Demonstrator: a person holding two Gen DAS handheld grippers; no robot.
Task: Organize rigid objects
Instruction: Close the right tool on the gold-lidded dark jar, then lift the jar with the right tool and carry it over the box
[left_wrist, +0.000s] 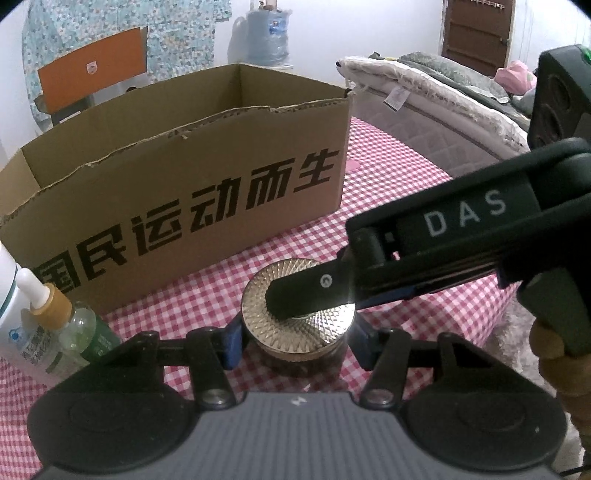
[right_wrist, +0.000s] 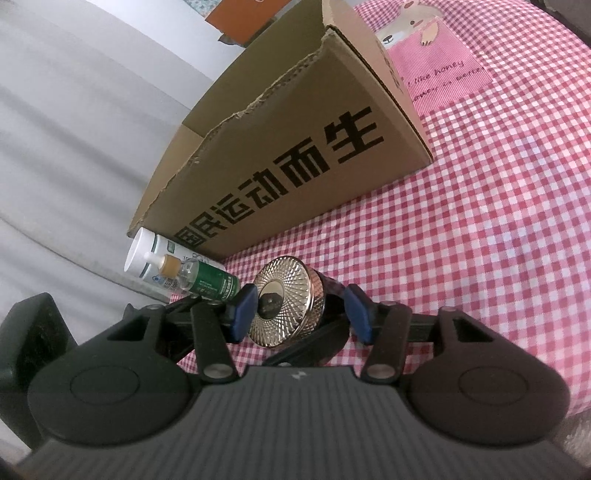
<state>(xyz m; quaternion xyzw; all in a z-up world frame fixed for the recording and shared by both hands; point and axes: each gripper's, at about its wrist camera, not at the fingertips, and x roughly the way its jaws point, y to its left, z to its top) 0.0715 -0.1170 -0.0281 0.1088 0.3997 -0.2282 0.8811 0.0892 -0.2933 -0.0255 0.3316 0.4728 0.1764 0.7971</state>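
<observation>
Left wrist view: the left gripper (left_wrist: 295, 332) has its jaws partly open and closed around a dark jar (left_wrist: 299, 354) with a gold faceted lid (left_wrist: 295, 314); the blue pads sit against the jar's sides, probably to steady it on the checked cloth (left_wrist: 388, 166). The right gripper (left_wrist: 306, 295) reaches in from the right, one finger lying over the lid. An open cardboard box (left_wrist: 184, 192) stands just behind, likely where the jar is meant to go. Two bottles (left_wrist: 48, 321) stand beside the box at the left.

Right wrist view: the right gripper's jaws, about half open, straddle the lid (right_wrist: 284, 302), apparently pressing its rim. The jar has not yet been lifted.
</observation>
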